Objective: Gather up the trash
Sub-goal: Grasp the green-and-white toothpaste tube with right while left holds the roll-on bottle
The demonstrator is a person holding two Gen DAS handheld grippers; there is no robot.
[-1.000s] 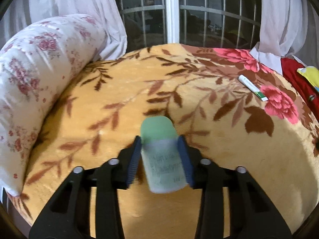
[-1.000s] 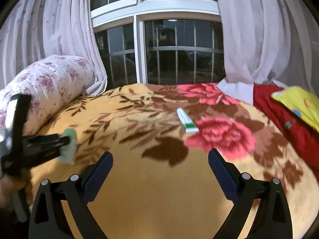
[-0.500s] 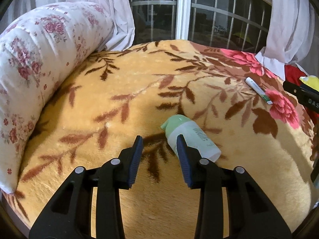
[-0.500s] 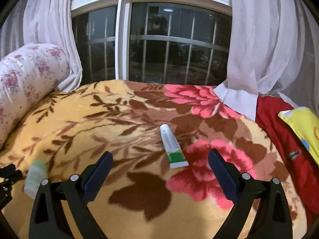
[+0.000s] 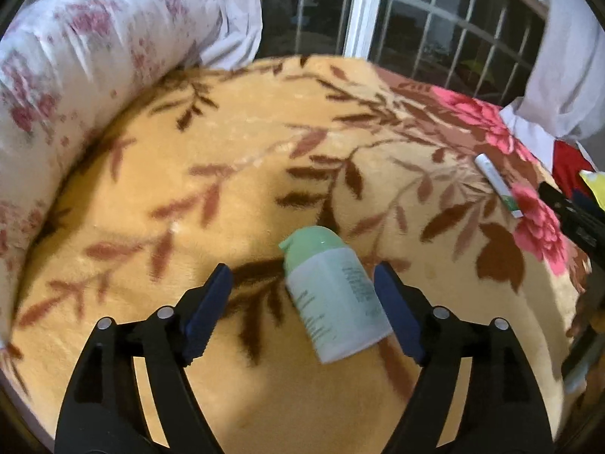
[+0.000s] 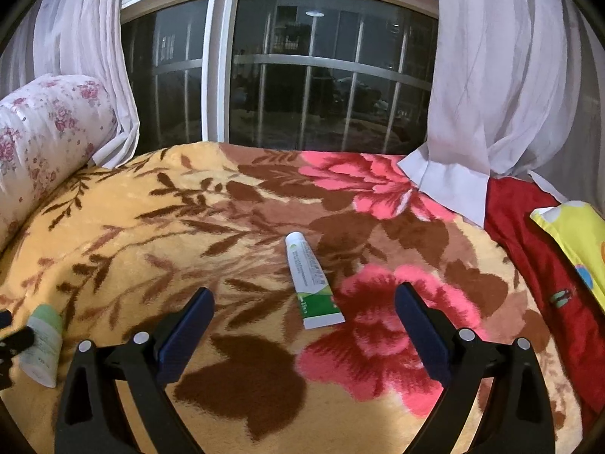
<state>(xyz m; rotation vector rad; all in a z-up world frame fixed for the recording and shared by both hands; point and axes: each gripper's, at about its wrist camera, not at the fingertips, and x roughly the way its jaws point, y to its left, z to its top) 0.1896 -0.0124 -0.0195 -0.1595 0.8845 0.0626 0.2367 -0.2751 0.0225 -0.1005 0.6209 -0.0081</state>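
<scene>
Left gripper stands spread over the bed, its blue pads on either side of a small pump bottle with a pale green cap; the bottle lies on its side on the blanket, much nearer the right-hand pad than the other, and whether it touches that pad cannot be told. Nothing is pinched. Right gripper is likewise spread wide and empty, with a white and green tube lying flat on the blanket between and just ahead of its pads.

Judging by this, the step in hand is picking up: each gripper is lined up on one piece of trash, neither yet gripped. Next, each needs to lower and close squarely; the left should centre first, lest the round bottle roll away.

No bin, bag or other container shows in either view.
</scene>
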